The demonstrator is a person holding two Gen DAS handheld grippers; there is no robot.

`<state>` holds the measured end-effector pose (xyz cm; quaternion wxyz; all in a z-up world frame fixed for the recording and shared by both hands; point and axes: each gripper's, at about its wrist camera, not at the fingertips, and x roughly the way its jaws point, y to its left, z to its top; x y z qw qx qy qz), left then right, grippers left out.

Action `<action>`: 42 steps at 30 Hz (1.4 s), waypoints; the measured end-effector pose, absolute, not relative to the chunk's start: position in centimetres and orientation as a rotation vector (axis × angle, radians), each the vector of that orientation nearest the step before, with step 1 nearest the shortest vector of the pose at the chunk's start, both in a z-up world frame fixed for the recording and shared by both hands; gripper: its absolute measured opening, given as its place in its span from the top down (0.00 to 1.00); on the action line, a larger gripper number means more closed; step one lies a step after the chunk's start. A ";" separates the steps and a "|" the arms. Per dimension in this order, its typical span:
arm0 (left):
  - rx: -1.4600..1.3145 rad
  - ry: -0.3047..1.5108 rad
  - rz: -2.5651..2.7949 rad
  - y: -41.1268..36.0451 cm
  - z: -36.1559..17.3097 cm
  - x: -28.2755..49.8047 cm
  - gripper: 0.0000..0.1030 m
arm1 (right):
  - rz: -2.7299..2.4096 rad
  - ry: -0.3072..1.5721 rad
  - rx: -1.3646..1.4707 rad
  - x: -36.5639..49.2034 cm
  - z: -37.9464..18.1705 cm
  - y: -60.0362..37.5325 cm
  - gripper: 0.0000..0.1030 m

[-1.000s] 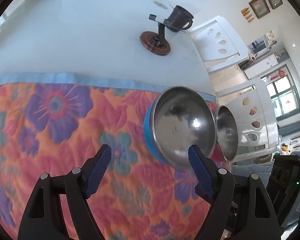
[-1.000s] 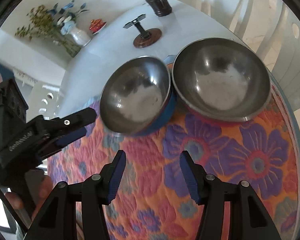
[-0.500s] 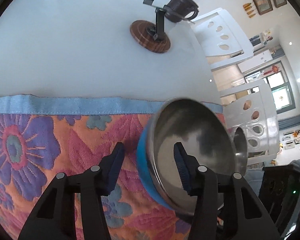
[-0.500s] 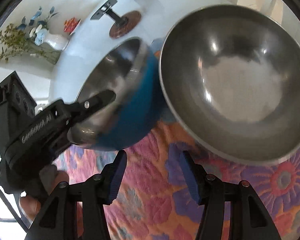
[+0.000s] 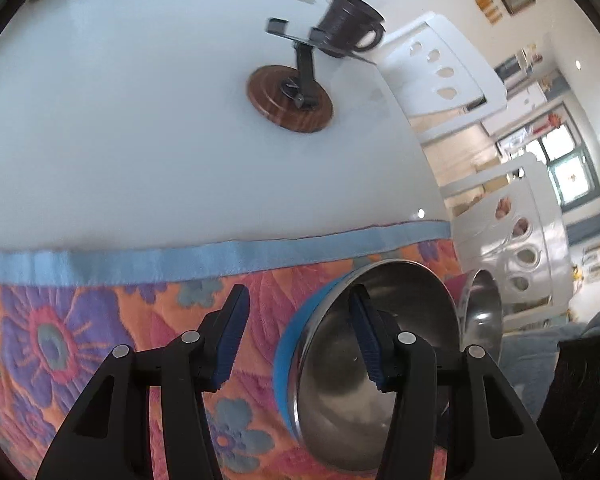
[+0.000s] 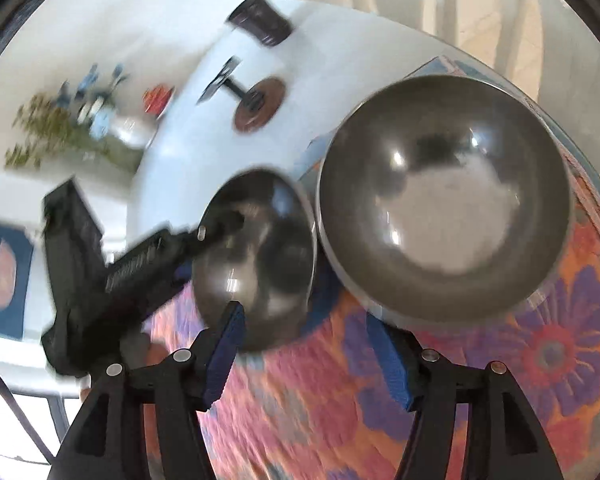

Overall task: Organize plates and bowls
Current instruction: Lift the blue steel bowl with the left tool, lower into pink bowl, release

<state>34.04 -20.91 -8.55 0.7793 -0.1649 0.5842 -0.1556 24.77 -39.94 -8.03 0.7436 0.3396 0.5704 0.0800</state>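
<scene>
A steel bowl with a blue outside rests tilted on the flowered mat. My left gripper is open with its jaws astride the bowl's near rim, one finger inside the bowl and the other outside; no grip is visible. It shows in the right wrist view reaching into that bowl. A larger plain steel bowl stands beside it on the right. My right gripper is open and empty, low over the mat in front of the two bowls.
A flowered quilted mat with a pale blue edge covers the near part of a white table. A black stand on a round wooden base, a dark mug, a vase of flowers and white chairs lie beyond.
My left gripper narrowed and came onto the blue bowl's rim, and the bowl tipped up on the mat. My right gripper moved in closer to the two bowls.
</scene>
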 end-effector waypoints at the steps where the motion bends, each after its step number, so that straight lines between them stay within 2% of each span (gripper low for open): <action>1: -0.352 1.263 -0.348 -21.0 -8.7 34.0 0.54 | 0.164 1.258 0.753 25.1 -8.5 -39.7 0.42; 2: -0.348 1.263 -0.360 -21.1 -8.7 34.1 0.59 | 0.141 1.283 0.752 25.7 -9.1 -39.3 0.52; 3: -0.348 1.264 -0.382 -21.4 -8.8 33.9 0.67 | 0.136 1.311 0.753 26.1 -9.8 -39.0 0.69; 4: -0.334 1.271 -0.378 -21.5 -8.9 33.8 0.76 | 0.135 1.326 0.741 26.1 -10.3 -38.9 0.72; 5: -0.310 1.272 -0.362 -21.6 -8.8 33.5 0.77 | 0.121 1.328 0.707 26.0 -10.3 -38.6 0.75; 10: -0.260 1.219 -0.317 -21.1 -6.7 29.8 0.78 | 0.158 1.294 0.580 24.1 -7.6 -37.3 0.76; 15: -0.264 1.121 -0.261 -18.8 -1.1 23.7 0.78 | 0.263 1.259 0.492 20.7 -3.5 -35.6 0.76; 20: -0.273 1.033 -0.216 -17.2 4.4 16.4 0.78 | 0.376 1.225 0.421 15.2 -0.1 -33.4 0.76; 24: -0.272 1.004 -0.200 -17.3 6.2 11.4 0.77 | 0.461 1.225 0.323 10.3 1.0 -32.1 0.75; 32: -0.339 1.057 -0.226 -19.8 3.5 2.3 0.74 | 0.526 1.292 0.129 2.2 -1.2 -33.1 0.75; 38: -0.430 1.124 -0.250 -21.6 0.7 -1.6 0.73 | 0.496 1.365 0.180 0.0 -4.0 -36.6 0.74; 42: -0.443 1.129 -0.240 -22.3 -0.1 -2.2 0.74 | 0.451 1.350 0.181 -0.2 -4.1 -37.7 0.74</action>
